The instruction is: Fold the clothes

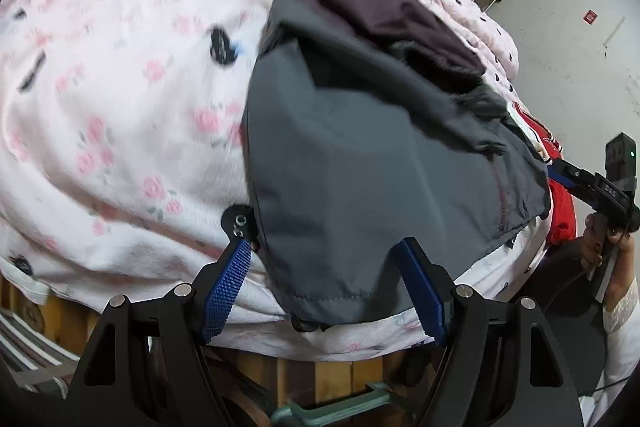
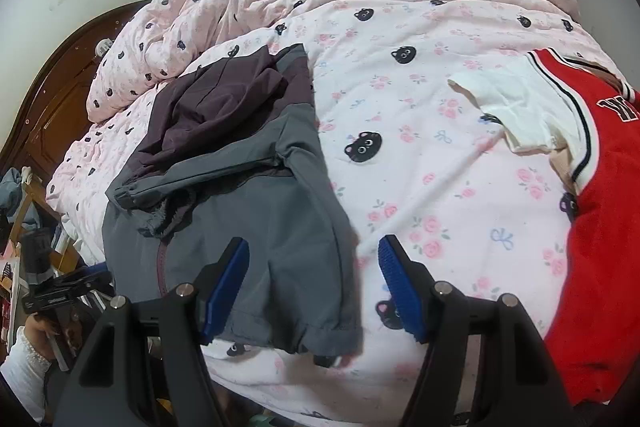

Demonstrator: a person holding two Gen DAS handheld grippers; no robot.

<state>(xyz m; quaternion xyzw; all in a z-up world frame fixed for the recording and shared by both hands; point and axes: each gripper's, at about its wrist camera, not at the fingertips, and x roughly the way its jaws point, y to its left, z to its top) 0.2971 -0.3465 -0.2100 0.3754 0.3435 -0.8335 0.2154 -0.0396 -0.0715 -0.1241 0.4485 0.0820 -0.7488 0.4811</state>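
A rumpled grey and dark plum fabric jacket (image 2: 224,187) lies on the pink quilted bedspread printed with roses and black cat faces (image 2: 420,147), near the bed's front edge. The left gripper (image 1: 324,267) hangs above the jacket's lower hem with its blue ribbed pads spread wide; the hem sits between them, but the pads do not press on it. The right gripper (image 2: 314,267) is also spread, its left pad over the grey cloth and its right pad over bare bedspread, pinching nothing. A red jersey with white sleeves and striped trim (image 2: 592,187) lies well apart on the bedspread. A dark wooden headboard (image 2: 52,95) stands behind
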